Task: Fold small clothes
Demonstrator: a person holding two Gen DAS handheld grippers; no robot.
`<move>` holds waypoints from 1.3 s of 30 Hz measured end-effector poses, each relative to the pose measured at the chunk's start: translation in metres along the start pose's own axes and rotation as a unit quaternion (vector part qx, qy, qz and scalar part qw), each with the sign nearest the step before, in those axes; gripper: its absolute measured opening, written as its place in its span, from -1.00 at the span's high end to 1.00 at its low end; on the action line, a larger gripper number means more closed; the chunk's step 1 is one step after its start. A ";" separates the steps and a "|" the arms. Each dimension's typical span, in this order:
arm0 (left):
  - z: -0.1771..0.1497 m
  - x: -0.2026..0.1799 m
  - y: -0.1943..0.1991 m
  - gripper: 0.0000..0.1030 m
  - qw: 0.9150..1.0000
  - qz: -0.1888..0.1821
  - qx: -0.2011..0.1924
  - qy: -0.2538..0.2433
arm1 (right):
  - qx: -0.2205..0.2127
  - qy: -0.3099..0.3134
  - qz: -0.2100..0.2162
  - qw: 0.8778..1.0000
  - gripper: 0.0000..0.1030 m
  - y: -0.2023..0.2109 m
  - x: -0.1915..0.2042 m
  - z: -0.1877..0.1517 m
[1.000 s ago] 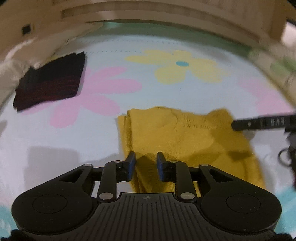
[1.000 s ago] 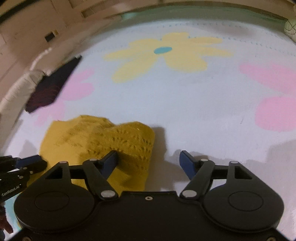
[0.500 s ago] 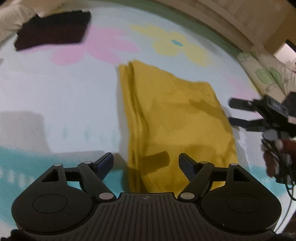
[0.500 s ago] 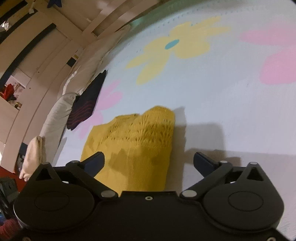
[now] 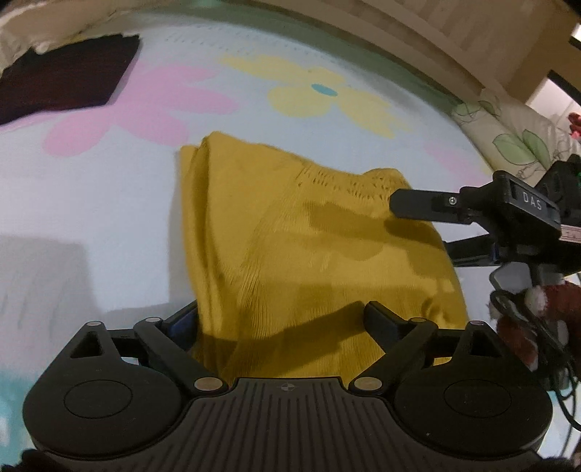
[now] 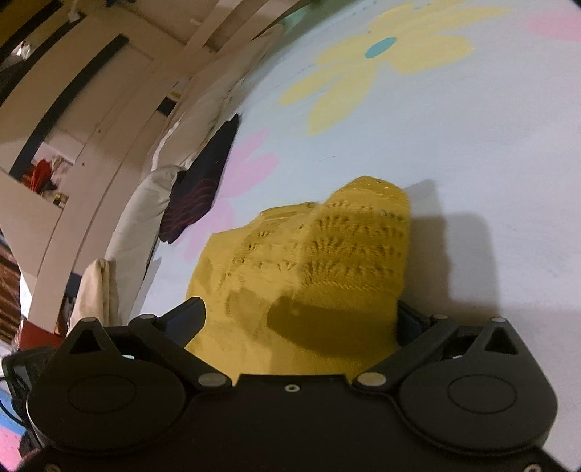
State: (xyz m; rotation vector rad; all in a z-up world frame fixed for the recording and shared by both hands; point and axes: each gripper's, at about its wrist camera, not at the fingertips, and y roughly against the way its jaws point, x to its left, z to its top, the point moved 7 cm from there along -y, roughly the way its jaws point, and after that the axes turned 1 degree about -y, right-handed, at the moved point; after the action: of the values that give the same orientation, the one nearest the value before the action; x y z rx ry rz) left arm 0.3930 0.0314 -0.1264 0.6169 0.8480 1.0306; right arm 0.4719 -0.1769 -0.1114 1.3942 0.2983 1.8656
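Note:
A mustard-yellow knit garment (image 5: 290, 225) lies folded on the flowered bedsheet (image 5: 90, 199). My left gripper (image 5: 281, 314) hangs over its near edge, jaws opening, the cloth lying between the fingers without being pinched. In the right wrist view the same garment (image 6: 326, 261), its lace-pattern end up, fills the gap of my right gripper (image 6: 299, 310), which stands wide open; its right finger is partly hidden behind the cloth's edge. The right gripper (image 5: 419, 227) also shows at the garment's right side in the left wrist view.
A dark garment with red stripes (image 5: 65, 83) lies folded at the far left of the sheet, beside white pillows (image 6: 145, 203). A leaf-print pillow (image 5: 515, 145) sits at the right edge. A wooden bed rail (image 5: 399, 29) runs along the far side.
Both grippers have spread from narrower to wide and sunk toward the yellow garment. The left one has let go of the cloth edge. The right one has rolled, tilting its view.

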 end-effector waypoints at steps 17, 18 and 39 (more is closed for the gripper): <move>0.006 -0.078 0.065 0.53 0.997 0.009 -0.034 -0.071 | -0.025 0.101 -0.078 0.992 0.22 0.067 0.058 -0.007; 0.004 -0.085 0.072 0.53 0.997 0.005 -0.037 -0.072 | -0.027 0.102 -0.078 0.991 0.22 0.074 0.063 -0.008; -0.096 -0.148 0.108 0.53 0.996 -0.017 -0.016 -0.087 | -0.011 0.064 -0.077 0.995 0.22 0.166 0.068 -0.114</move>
State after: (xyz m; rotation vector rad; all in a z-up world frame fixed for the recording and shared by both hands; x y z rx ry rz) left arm 0.2227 -0.0555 -0.0484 0.6533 0.6858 0.9436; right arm 0.2905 -0.2129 -0.0063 1.2034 0.4355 1.8271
